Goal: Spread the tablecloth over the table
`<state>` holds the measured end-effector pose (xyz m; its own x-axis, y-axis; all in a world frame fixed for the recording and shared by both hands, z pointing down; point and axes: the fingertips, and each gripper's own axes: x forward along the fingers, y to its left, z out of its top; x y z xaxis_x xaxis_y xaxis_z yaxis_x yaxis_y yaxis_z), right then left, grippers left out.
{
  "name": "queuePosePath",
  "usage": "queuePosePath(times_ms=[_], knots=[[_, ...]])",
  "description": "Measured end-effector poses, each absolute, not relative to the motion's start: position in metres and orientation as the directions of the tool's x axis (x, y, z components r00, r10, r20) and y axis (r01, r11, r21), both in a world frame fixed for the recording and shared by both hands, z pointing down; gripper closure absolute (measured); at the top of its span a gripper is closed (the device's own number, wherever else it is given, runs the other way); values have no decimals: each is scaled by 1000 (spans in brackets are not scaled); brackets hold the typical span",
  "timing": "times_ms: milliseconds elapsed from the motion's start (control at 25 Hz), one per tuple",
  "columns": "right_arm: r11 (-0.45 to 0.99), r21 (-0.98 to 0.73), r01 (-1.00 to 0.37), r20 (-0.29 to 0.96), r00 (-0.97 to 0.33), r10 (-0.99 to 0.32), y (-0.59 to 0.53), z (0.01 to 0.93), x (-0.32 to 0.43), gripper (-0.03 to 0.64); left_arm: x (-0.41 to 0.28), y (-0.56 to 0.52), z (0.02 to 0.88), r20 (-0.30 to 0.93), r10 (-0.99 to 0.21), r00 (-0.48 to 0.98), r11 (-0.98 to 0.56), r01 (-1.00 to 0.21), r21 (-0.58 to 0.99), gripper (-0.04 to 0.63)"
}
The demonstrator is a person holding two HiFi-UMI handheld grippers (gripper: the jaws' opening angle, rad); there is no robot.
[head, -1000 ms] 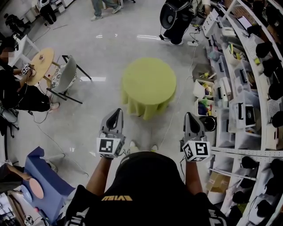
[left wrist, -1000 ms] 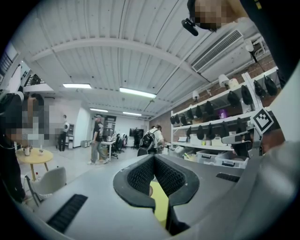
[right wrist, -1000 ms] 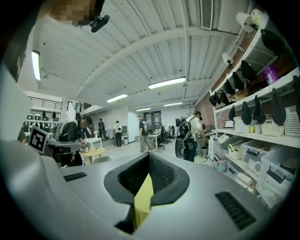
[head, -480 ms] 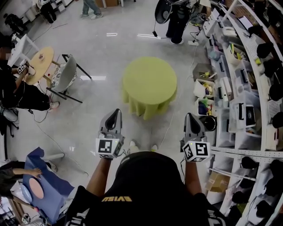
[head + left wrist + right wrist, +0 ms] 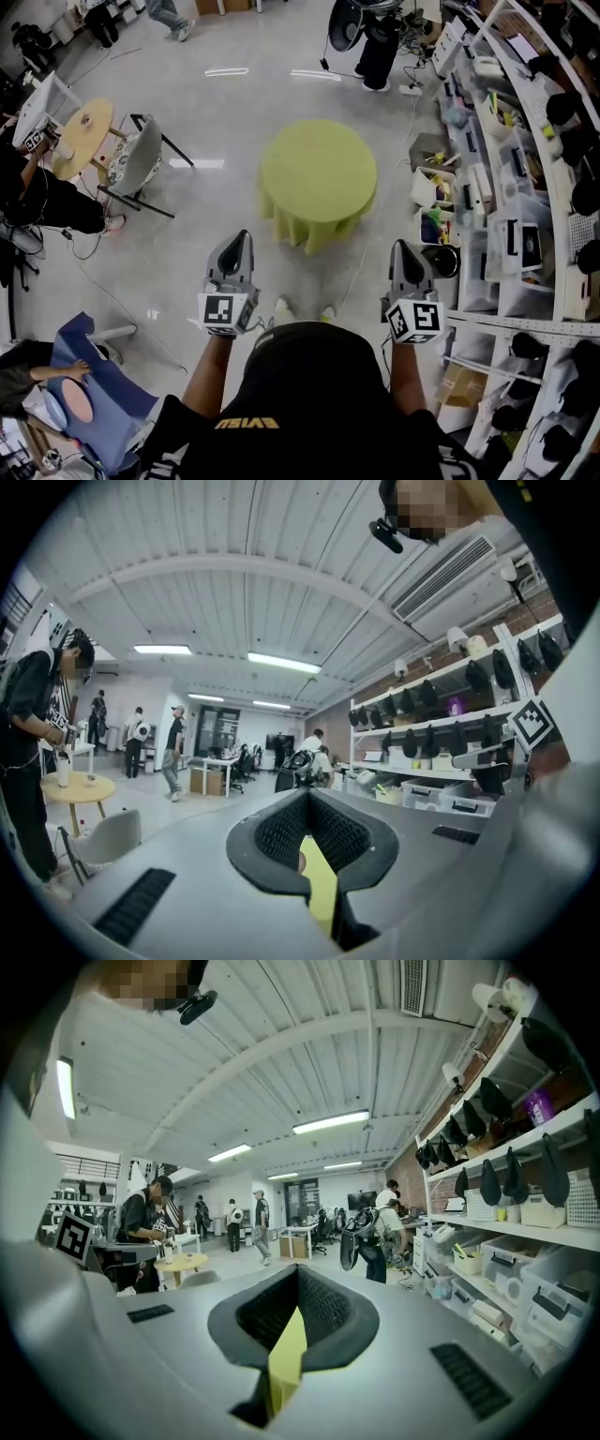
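Note:
A yellow-green tablecloth (image 5: 317, 173) covers the round table on the floor ahead of me, and its hem hangs down all round. Both grippers are held level near my body, well short of the table. My left gripper (image 5: 238, 238) is shut and holds nothing. My right gripper (image 5: 401, 247) is also shut and holds nothing. In the left gripper view the shut left gripper (image 5: 307, 801) shows a strip of the tablecloth (image 5: 321, 885) through the notch between its pads. The right gripper view shows the right gripper (image 5: 298, 1290) shut, with the tablecloth (image 5: 286, 1356) behind it.
Shelving with bins and boxes (image 5: 525, 187) runs down the right side. A small wooden round table (image 5: 84, 136) and a grey chair (image 5: 139, 161) stand at the left, with people by them. A blue-draped piece (image 5: 94, 384) sits at lower left. A person with black gear (image 5: 370, 37) stands beyond the table.
My left gripper has drifted slightly to the left. The right gripper has not moved. A person walking at the far end has moved left, and the people at the left have shifted.

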<state>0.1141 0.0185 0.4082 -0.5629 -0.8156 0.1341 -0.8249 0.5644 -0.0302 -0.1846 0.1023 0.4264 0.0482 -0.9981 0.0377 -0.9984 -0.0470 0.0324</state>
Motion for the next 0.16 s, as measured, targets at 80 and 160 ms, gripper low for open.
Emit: queuePosePath(times_ms=[80, 160], knots=[[560, -34, -828, 134, -559, -818, 17, 409, 112, 617, -186, 101, 428, 41, -997, 58, -57, -998, 21, 577], [555, -38, -831, 137, -554, -821, 17, 410, 111, 617, -186, 100, 429, 43, -997, 68, -68, -998, 13, 577]])
